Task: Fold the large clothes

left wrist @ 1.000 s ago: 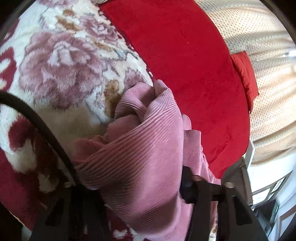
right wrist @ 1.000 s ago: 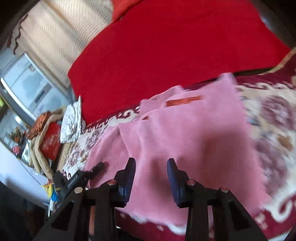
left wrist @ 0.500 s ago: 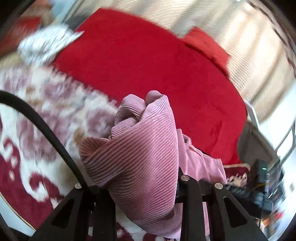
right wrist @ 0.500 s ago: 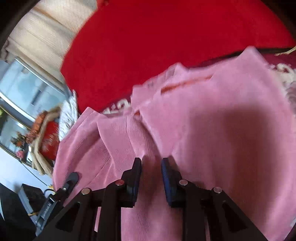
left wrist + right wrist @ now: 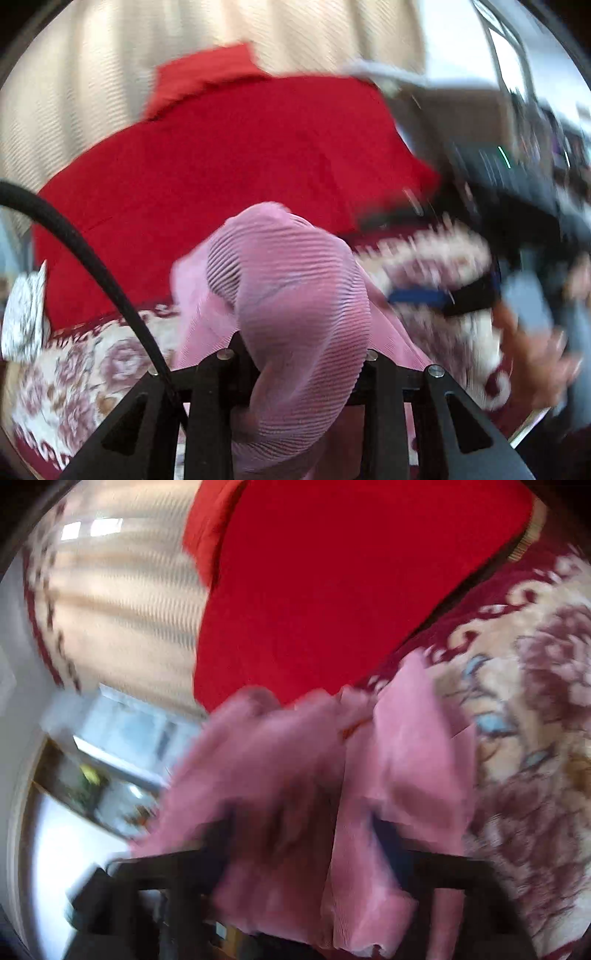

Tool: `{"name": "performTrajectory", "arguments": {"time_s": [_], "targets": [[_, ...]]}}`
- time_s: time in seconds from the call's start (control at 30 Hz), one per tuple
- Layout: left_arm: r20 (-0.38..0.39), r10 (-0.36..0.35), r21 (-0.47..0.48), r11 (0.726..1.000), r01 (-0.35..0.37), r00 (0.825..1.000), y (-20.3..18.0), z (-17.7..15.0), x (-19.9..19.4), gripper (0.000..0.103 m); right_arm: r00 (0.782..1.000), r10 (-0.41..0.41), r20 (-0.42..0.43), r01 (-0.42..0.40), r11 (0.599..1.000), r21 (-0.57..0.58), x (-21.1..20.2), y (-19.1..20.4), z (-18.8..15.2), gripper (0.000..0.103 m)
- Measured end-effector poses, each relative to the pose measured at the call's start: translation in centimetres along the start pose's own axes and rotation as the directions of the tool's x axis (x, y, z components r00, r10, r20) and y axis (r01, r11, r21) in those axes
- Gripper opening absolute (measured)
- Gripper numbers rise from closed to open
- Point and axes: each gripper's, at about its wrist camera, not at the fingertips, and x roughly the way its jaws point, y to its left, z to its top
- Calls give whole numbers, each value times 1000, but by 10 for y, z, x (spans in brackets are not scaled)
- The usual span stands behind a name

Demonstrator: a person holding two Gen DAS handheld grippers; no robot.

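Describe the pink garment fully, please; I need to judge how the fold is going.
The pink garment is a soft, finely ribbed knit in dusty pink. One bunched fold bulges up between the fingers of the left tongs, which clamp it. The rest drapes, creased and blurred, over the floral blanket with the red cover behind it. An orange strip shows near a seam. The right tongs, just opened, straddle the cloth without pinching it.

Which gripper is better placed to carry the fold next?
Left. The left gripper is clamped on a bunch of the pink garment; the right gripper has just opened, cloth loose between its fingers.
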Motion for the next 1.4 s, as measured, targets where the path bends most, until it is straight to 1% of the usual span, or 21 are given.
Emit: {"name": "performTrajectory", "arguments": {"time_s": [0.07,0.17,0.23,0.4,0.47,0.5,0.53,0.57,0.63,0.77,0.83,0.87,0.93,0.97,1.0,1.03,1.13,1.2,1.23,1.3,1.4], "targets": [[-50,-11,87,996,16,999,-26,-12,17,31,997,64,-31,-62,996,66,0,-17,11,91],[-19,18,219,976,-13,1000,-48,-35,20,33,990,88,-112,-72,988,140,14,-39,24,91],[-19,2,228,974,2,1000,-47,-39,20,33,974,101,-203,-69,985,157,34,-45,29,91],[-8,-73,198,978,73,997,-29,-39,14,35,948,94,-305,-73,994,80,72,-29,42,91],[10,-80,212,974,76,997,-28,-43,12,36,956,67,-287,-56,997,45,84,-24,45,88],[16,-80,216,974,75,997,-25,-45,11,37,955,31,-296,-27,999,16,89,-20,45,73],[16,-91,211,974,86,996,-22,-47,10,37,954,-3,-299,-1,1000,-10,96,-18,40,47],[18,-121,191,975,115,993,-19,-47,8,37,952,-60,-300,46,998,-53,96,-14,39,34],[38,-162,182,971,152,986,-19,-45,-1,37,953,-100,-285,79,993,-86,83,-15,41,21],[49,-235,201,954,221,971,-27,-41,-3,37,967,-185,-175,144,964,-222,51,13,45,16],[-7,-263,217,942,258,965,-38,-46,11,37,960,-248,-132,207,942,-264,36,11,43,15],[-45,-272,225,935,275,961,-41,-50,22,37,948,-295,-121,256,930,-262,35,3,45,15],[-50,-261,276,924,264,964,-48,-58,19,40,887,-445,-121,408,880,-245,47,-29,49,14],[-41,-285,287,915,284,958,-49,-59,10,48,876,-458,-147,423,879,-219,53,-42,49,14],[-29,-331,283,902,325,943,-45,-60,-4,58,878,-441,-185,409,893,-187,58,-56,49,13],[-24,-357,279,895,349,934,-41,-61,-16,62,885,-429,-182,398,899,-185,60,-57,49,14],[12,-405,274,881,386,914,-24,-71,-62,65,886,-437,-157,398,889,-227,52,-54,51,14],[33,-446,236,873,427,894,-5,-74,-92,66,889,-430,-157,396,894,-208,53,-58,50,14],[55,-445,205,881,426,894,14,-73,-99,67,895,-419,-156,388,901,-194,51,-62,48,14],[85,-402,140,911,389,912,45,-65,-102,75,899,-410,-151,383,906,-179,43,-63,47,17],[77,-269,16,963,269,960,90,-60,-83,77,897,-423,-130,395,897,-198,30,-60,40,19]]}}
